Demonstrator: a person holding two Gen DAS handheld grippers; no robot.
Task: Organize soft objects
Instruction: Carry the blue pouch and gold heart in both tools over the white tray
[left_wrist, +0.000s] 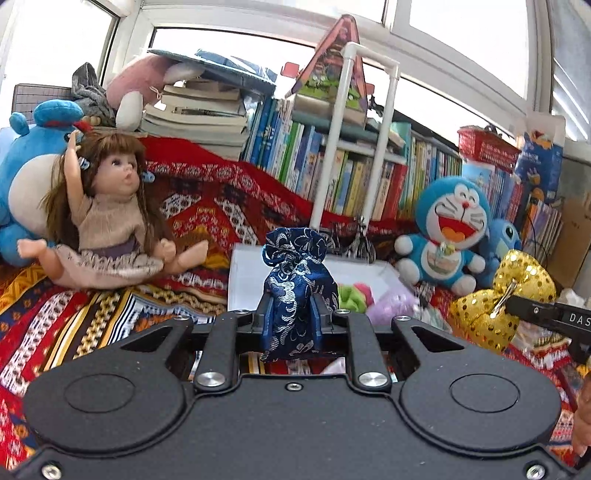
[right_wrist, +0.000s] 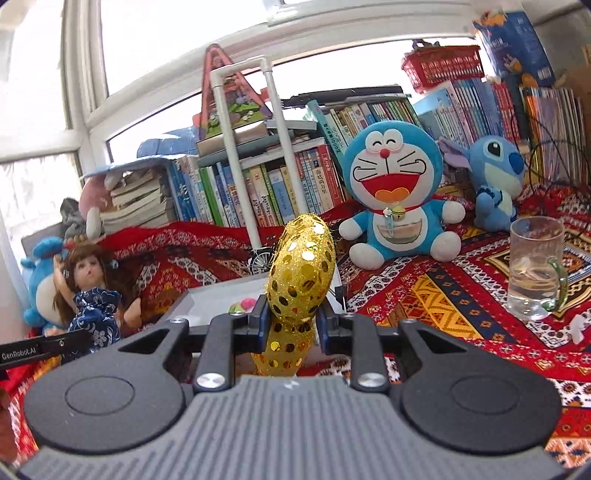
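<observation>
while the left tongs pinch a blue brocade pouch at centre frame, raised above the patterned cloth, the right tongs squeeze a gold sequined bow, also mid-frame. behind both sits a white tray holding soft bits. a doll lies at the left, a blue cat plush at the right.

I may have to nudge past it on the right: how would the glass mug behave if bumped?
The glass mug looks rigid and breakable. It seems to hold some water, so a bump could spill it. It stands upright on the patterned cloth, an uneven footing, so it would probably tip rather than slide.
</observation>
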